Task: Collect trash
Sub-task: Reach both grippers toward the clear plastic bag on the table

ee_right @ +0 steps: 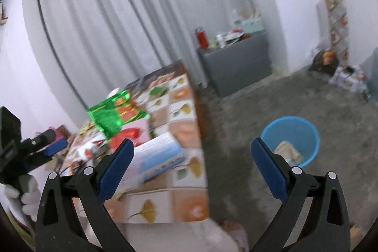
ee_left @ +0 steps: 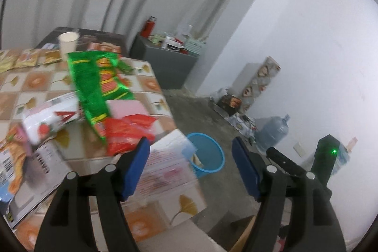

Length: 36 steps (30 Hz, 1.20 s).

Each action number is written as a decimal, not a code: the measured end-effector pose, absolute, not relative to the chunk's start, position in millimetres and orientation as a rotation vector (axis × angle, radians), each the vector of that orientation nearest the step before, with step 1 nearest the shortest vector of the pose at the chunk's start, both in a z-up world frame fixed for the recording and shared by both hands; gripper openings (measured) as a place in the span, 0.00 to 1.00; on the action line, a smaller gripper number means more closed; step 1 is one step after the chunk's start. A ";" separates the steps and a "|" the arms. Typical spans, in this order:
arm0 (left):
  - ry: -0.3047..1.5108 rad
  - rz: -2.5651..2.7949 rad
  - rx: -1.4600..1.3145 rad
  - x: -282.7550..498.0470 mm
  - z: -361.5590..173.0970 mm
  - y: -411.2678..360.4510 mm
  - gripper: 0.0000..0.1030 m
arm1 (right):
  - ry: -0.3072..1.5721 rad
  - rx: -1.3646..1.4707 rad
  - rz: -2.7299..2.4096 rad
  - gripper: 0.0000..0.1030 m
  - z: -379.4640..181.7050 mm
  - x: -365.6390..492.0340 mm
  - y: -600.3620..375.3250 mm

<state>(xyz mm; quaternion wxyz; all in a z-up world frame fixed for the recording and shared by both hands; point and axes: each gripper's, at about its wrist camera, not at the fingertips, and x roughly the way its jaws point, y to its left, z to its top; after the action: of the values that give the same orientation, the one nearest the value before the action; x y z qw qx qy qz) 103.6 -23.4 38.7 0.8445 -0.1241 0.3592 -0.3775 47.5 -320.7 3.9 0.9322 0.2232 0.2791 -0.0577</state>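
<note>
Left gripper jaws wide, holding nothing. Right gripper jaws wide, likewise empty. Trash lies on the table: green wrapper, red wrapper and box near its right edge, ahead-left of both jaws. Blue bin stands on the floor beside the table, apart from it.

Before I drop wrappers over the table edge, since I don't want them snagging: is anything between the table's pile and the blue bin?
Nothing visible blocks it. The blue bin stands on bare floor beside the table, open-topped, with some paper already inside. Both the left gripper and right gripper are open and empty.
</note>
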 end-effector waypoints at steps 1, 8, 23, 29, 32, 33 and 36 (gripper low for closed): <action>0.755 -0.784 -0.269 103.0 36.1 -16.9 0.68 | 0.579 0.470 -0.101 0.91 3.6 48.3 -314.7; 0.743 -0.703 -0.264 98.1 20.2 11.0 0.68 | 0.625 0.573 0.018 0.84 -5.8 56.1 -293.5; 0.656 -0.725 0.189 67.5 -25.4 -50.4 0.68 | 0.780 0.756 0.142 0.63 -47.5 92.0 -284.9; 0.588 -0.717 0.460 59.3 -51.3 -94.6 0.68 | 0.800 0.790 0.136 0.63 -56.6 96.3 -292.7; 0.570 -0.723 0.564 58.3 -64.6 -110.3 0.68 | 0.809 0.805 0.135 0.63 -61.6 97.9 -295.1; 0.565 -0.715 0.599 59.1 -69.4 -114.9 0.68 | 0.813 0.808 0.135 0.63 -63.0 98.7 -296.1; 0.546 -0.683 0.688 60.5 -81.4 -125.9 0.68 | 0.821 0.815 0.136 0.63 -67.2 100.8 -297.2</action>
<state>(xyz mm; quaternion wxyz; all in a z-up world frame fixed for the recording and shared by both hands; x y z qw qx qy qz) 60.5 -125.9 -81.4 0.8491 0.3267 0.2591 -0.3243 100.8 -297.2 -67.2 0.8352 0.3848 0.3877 0.0640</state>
